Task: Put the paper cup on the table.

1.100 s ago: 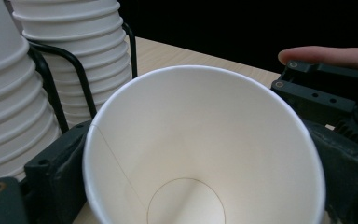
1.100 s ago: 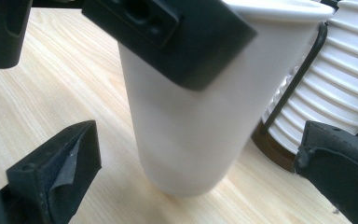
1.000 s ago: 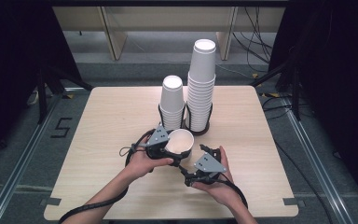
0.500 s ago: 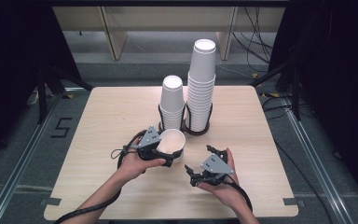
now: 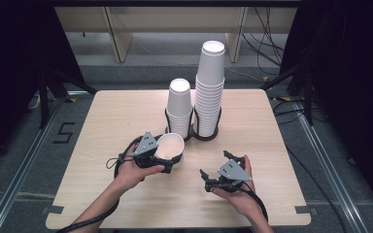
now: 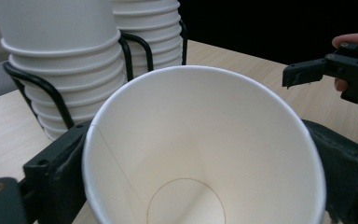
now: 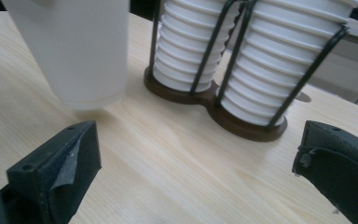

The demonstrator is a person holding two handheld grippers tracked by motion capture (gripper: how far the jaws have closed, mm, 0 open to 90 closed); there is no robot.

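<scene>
High view: your left gripper point(image 5: 167, 162) clamped on paper cup point(image 5: 171, 147), just in front of cup rack point(image 5: 190, 132). Right gripper point(image 5: 217, 167) jaws apart, empty. Squeeze harder, thin wall crumples; swing wide, stacks point(image 5: 209, 92) topple.

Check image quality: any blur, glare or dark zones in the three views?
High view: table evenly lit, surroundings nearly black. Left gripper view: held cup sharp, no glare, black background. Right gripper view: that cup close and soft, cup stacks sharper.

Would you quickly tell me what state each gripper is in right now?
Left gripper: shut on the paper cup.
Right gripper: open, holding nothing.
</scene>
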